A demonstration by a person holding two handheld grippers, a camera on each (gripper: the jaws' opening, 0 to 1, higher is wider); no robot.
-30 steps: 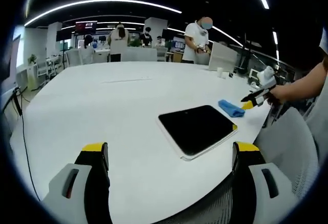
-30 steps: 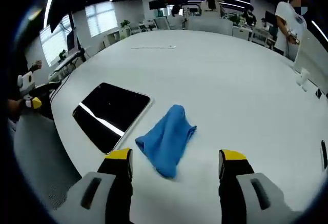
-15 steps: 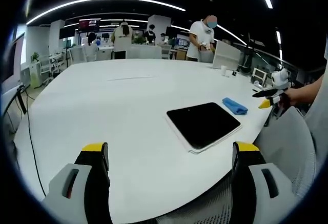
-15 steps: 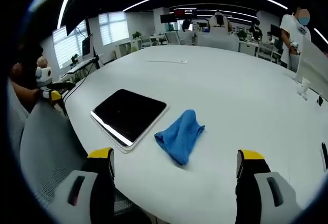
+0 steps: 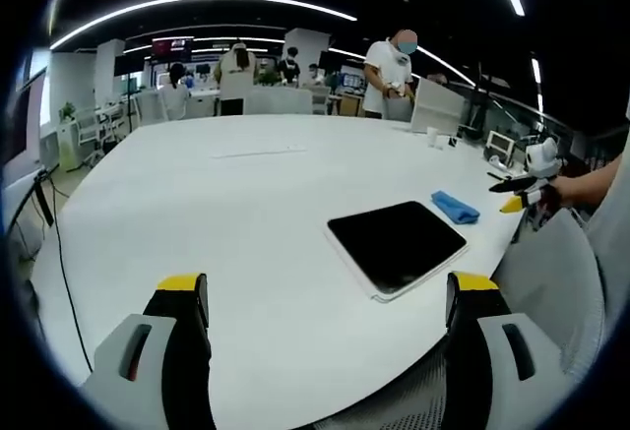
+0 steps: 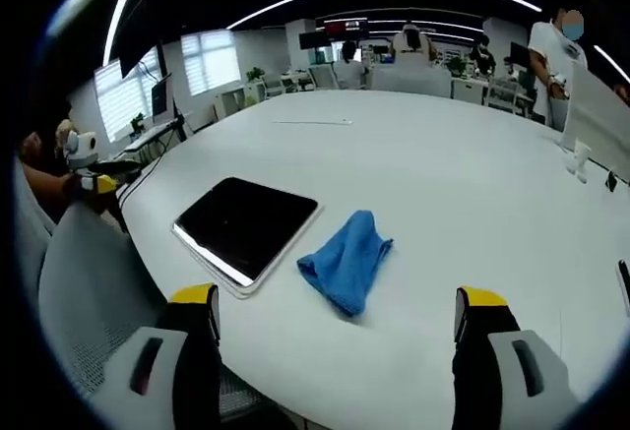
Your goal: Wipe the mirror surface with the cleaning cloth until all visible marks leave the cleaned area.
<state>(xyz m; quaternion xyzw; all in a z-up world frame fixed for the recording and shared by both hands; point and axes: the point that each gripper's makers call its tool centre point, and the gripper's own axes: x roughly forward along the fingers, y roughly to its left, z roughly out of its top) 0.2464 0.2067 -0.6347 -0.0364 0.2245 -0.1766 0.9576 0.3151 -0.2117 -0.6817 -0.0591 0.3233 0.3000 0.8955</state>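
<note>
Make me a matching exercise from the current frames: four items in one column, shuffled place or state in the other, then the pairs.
Items:
1. mirror
2. cleaning cloth
3. right gripper
4. table

Descriptions:
A. blue, crumpled, lying beside the dark slab
B. white, broad, carrying both task things
C. open, jaws wide apart and holding nothing
D. flat, dark, near the table's edge

Pairs: 1-D, 2-A, 3-C, 4-B

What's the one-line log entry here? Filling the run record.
phase: pre-grasp | cloth: on table, beside mirror, untouched | left gripper: open | right gripper: open
</note>
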